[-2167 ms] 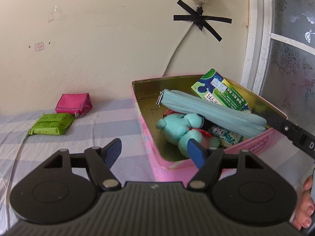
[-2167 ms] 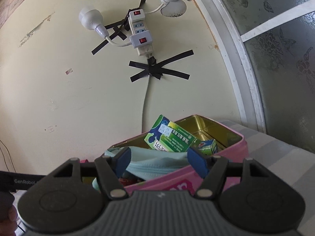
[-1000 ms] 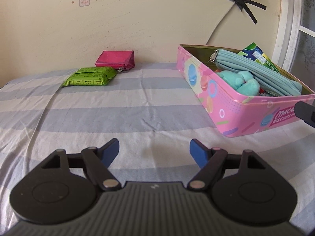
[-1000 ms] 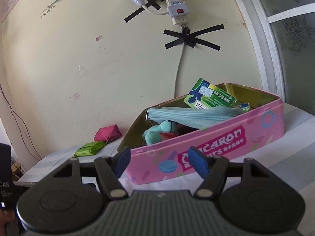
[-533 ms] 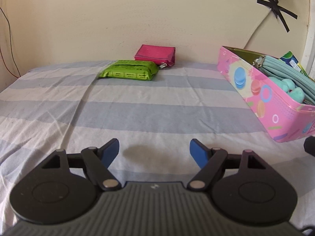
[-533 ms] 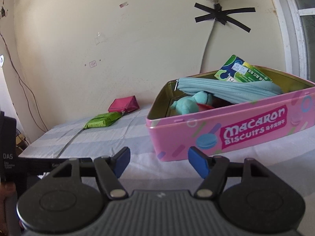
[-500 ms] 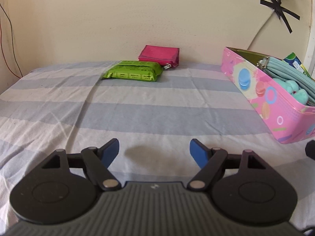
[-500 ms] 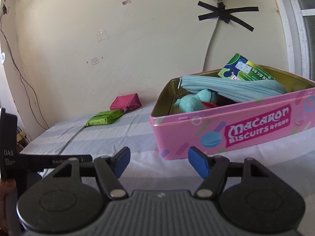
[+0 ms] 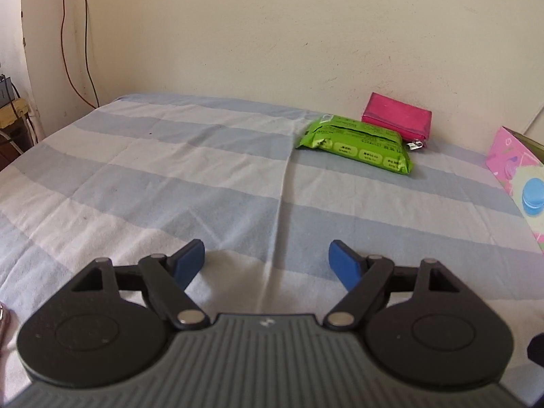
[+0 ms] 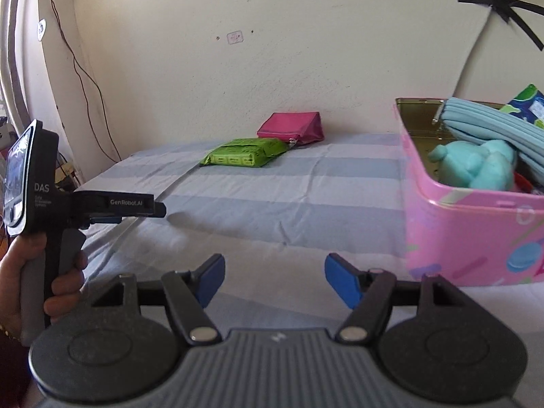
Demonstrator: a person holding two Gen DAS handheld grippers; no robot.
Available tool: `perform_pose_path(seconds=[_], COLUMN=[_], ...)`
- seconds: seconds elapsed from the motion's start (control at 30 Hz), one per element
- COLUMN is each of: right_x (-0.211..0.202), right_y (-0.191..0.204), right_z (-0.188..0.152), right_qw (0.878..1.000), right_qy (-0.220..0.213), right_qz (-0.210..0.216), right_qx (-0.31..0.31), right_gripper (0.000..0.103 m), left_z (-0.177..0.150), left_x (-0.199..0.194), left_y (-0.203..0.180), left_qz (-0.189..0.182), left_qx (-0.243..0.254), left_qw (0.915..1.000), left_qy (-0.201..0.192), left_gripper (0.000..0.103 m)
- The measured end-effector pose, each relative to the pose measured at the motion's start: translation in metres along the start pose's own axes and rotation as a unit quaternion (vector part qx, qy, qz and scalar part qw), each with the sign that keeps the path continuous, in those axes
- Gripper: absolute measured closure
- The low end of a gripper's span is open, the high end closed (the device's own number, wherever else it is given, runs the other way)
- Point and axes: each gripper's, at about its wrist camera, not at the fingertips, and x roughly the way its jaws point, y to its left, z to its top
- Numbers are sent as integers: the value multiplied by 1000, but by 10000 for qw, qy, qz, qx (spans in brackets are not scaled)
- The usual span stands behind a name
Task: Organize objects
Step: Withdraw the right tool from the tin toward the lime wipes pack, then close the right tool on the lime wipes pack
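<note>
A green packet (image 9: pixel 357 144) (image 10: pixel 246 153) lies flat on the striped bed sheet near the wall, and a pink pouch (image 9: pixel 396 119) (image 10: pixel 292 127) sits just behind it. The pink tin (image 10: pixel 472 224) (image 9: pixel 516 170) stands at the right; it holds a teal plush toy (image 10: pixel 476 165), a light blue zip case (image 10: pixel 493 132) and a green carton (image 10: pixel 530 105). My left gripper (image 9: pixel 267 260) is open over bare sheet, well short of the packet. My right gripper (image 10: pixel 273 280) is open too, empty, left of the tin's near corner.
The striped sheet (image 9: pixel 170 176) covers the whole bed up to a cream wall. A hand holds the left gripper's handle (image 10: pixel 44 224) at the left of the right wrist view. Wires (image 9: pixel 78 40) hang down the wall at the left edge. A taped cable (image 10: pixel 476 34) runs above the tin.
Both grippers have swung left, away from the tin. The tin slid to the right edge in both views; the green packet and pink pouch now sit nearer the centre. Jaws stayed open.
</note>
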Motion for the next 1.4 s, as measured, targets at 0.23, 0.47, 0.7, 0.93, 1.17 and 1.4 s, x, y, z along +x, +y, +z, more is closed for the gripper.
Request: perform_pose_path(seconds=[0.23,0.47,0.7,0.93,1.17,1.4], right_x=[47,85,123,176,204,181], right_y=[10,13,-18,-51,-50,-41], right_z=[23,44,75,94,97,88], right_qw=[9996,9991,9897,9558,9456,9551], right_qy=[286,387,337,455,545,493], right_qz=[13,104,728,1140,1219,1205], right_qx=[-87,-131,1186,2673,2968,2662], right_gripper=[34,35,36,57,85,99], left_z=[1,1,1,2,3,6], left_x=[1,1,1,2,3,3], left_y=[9,13,14,14,13,14], left_qz=[31,76,143,125,113,82], left_qx=[-165,-239,-313,-345,-339,-393], left_qw=[9999,9997,9994,9993,9994,9992], left_qy=[-4,4,-9,-10,-1,-11], left_gripper=[21,18,16,15,15,15])
